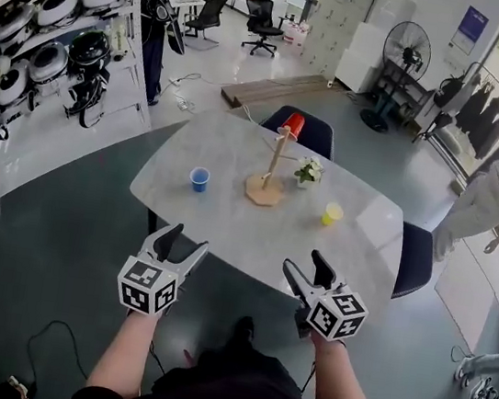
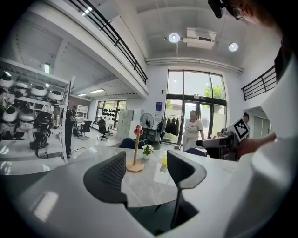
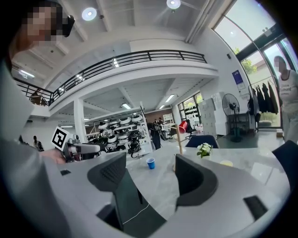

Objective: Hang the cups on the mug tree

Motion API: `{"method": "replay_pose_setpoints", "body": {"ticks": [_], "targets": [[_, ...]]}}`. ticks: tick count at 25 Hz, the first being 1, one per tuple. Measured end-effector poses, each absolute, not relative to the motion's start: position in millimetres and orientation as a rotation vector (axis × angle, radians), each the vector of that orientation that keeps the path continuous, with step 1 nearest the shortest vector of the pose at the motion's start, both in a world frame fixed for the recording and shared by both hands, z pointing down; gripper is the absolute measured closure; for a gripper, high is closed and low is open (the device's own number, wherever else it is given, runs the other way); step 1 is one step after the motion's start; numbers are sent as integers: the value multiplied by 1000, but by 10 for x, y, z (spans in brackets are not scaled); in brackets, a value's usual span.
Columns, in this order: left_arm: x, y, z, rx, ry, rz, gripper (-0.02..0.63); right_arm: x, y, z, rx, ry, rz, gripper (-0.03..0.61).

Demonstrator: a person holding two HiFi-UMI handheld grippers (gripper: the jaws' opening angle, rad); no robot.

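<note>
Capping the wooden mug tree [image 1: 274, 162], a red cup [image 1: 293, 124] tilts; left claw [image 1: 188, 240] and right claw [image 1: 303, 261] gape empty.

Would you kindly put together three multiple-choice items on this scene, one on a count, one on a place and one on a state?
1. How many cups stand on the table? A one; B two; C four.
2. Where is the red cup? A on the table; B hung on the mug tree; C under the table.
3. What is the state of the left gripper? A open and empty; B shut and empty; C shut on a cup.
Answers: 1 B, the blue cup and the yellow cup stand there; 2 B, it hangs at the tree's top; 3 A, only the table shows between its jaws.
</note>
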State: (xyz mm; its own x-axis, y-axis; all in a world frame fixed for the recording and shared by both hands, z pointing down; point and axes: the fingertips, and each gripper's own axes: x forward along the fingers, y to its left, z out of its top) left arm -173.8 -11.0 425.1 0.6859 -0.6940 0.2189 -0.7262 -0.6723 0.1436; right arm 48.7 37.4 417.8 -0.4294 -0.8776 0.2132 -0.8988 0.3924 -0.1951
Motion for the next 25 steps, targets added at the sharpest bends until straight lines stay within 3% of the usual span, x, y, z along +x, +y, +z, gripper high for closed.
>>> {"method": "replay_pose_setpoints", "body": {"ticks": [25], "targets": [[-341,-1980,4551,2653,-1098,281,337,2027,-1540,4999,1762,-2393,405,276]]}}
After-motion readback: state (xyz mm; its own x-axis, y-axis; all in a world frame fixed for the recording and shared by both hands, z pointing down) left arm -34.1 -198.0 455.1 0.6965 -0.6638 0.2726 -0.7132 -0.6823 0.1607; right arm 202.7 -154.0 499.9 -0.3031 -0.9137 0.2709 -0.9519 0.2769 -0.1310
